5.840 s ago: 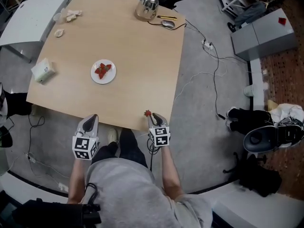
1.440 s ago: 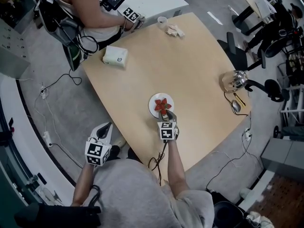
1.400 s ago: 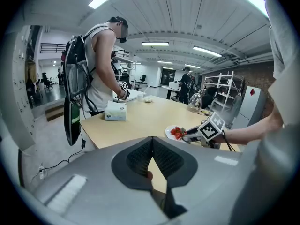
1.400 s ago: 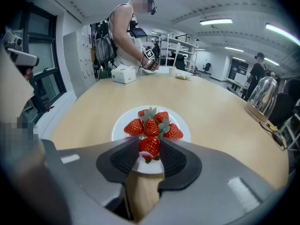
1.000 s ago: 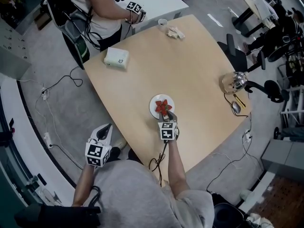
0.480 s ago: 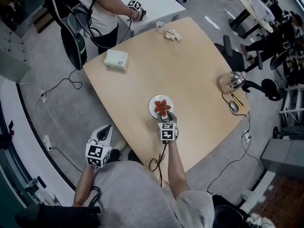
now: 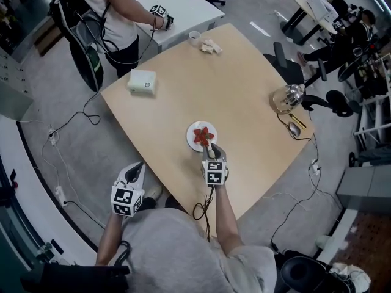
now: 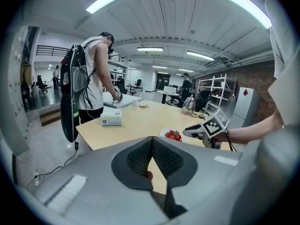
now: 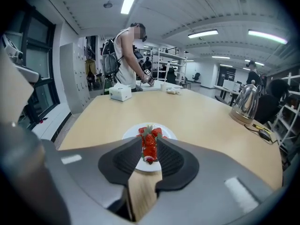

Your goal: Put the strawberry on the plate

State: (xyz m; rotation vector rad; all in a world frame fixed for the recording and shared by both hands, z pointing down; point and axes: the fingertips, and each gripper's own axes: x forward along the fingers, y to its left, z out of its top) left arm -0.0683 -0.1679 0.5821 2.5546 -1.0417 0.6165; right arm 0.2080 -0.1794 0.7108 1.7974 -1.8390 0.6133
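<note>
Closing jaws just now on right gripper [image 7: 209,151], strawberry between them; gripper at near rim of plate [image 7: 191,130], as half second earlier. Head view: right forearm stretched over table [image 7: 244,90]; left gripper [image 7: 132,171] held back off table edge, over floor.

Left gripper view: jaws pressed together, nothing between; aimed low across table.

Right gripper view: strawberry [image 9: 149,148] upright, leaves up, pinched between pads above plate's near rim, other strawberries [image 9: 157,132] behind. Likely not released yet.
</note>
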